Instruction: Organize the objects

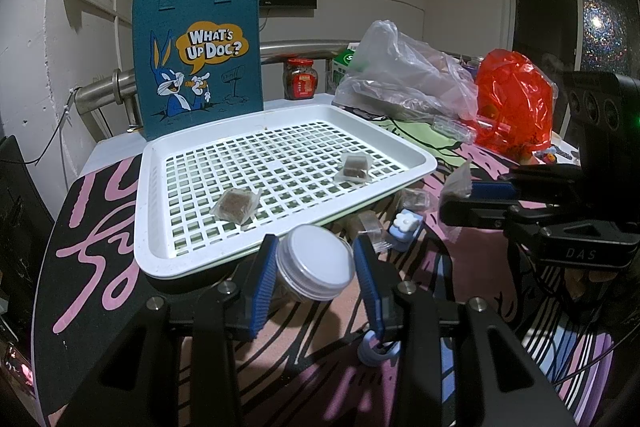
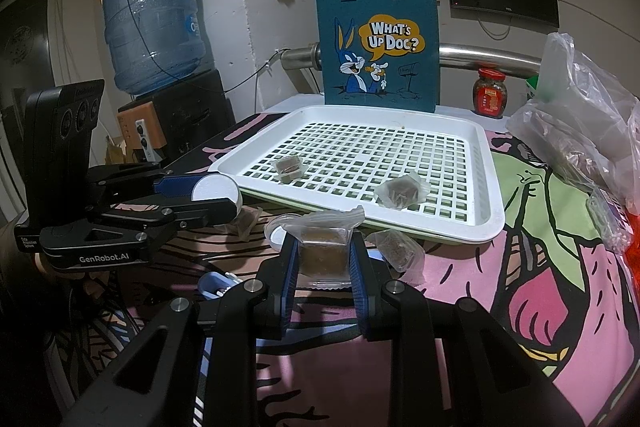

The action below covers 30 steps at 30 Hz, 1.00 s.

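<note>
Each claw is made of black matte plastic arms with angular, triangular cut-outs. The left claw (image 1: 316,267) has two blue ribbed pads (image 1: 262,287) on the inner faces of its fingers, and round silver screws sit at the joints behind them. The right claw (image 2: 324,259) has the same shape, with the same blue pads (image 2: 289,287) and silver screws. Seen from the side, each body carries a tall black camera block with three round lenses. White lettering reads "GenRobot.AI" on the left one and "DAS" on the right one.
</note>
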Available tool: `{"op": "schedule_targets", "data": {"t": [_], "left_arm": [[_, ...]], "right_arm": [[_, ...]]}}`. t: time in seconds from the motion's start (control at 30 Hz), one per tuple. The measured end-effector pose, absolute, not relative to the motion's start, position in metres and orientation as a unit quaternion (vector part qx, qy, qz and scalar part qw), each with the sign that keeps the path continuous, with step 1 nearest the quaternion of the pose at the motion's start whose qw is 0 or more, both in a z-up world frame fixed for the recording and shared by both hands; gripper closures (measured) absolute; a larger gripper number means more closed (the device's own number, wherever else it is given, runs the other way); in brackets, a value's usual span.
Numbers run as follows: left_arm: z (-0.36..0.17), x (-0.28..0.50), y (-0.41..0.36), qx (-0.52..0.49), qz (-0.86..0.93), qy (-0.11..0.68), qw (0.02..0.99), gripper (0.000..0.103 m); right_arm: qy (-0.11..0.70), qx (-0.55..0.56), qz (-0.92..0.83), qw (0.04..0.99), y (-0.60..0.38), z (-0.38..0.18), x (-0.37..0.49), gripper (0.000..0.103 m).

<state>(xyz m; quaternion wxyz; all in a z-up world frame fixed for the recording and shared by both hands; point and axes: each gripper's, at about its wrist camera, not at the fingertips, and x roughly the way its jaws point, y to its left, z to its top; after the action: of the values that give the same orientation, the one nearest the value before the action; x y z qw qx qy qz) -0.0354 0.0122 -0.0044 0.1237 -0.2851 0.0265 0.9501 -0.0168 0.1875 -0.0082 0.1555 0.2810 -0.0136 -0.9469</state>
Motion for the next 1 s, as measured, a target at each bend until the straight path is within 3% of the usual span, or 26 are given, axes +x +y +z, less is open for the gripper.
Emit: {"op": "schedule_targets", "data": {"t": [1.0], "left_arm": [[-0.0061, -0.0365, 0.0122, -0.289, 0.949, 0.024, 0.125, 0.065]], "right_arm": [[-0.025, 0.291, -0.943, 0.158, 0.1873, -0.0103, -0.0192, 0.080]]}}
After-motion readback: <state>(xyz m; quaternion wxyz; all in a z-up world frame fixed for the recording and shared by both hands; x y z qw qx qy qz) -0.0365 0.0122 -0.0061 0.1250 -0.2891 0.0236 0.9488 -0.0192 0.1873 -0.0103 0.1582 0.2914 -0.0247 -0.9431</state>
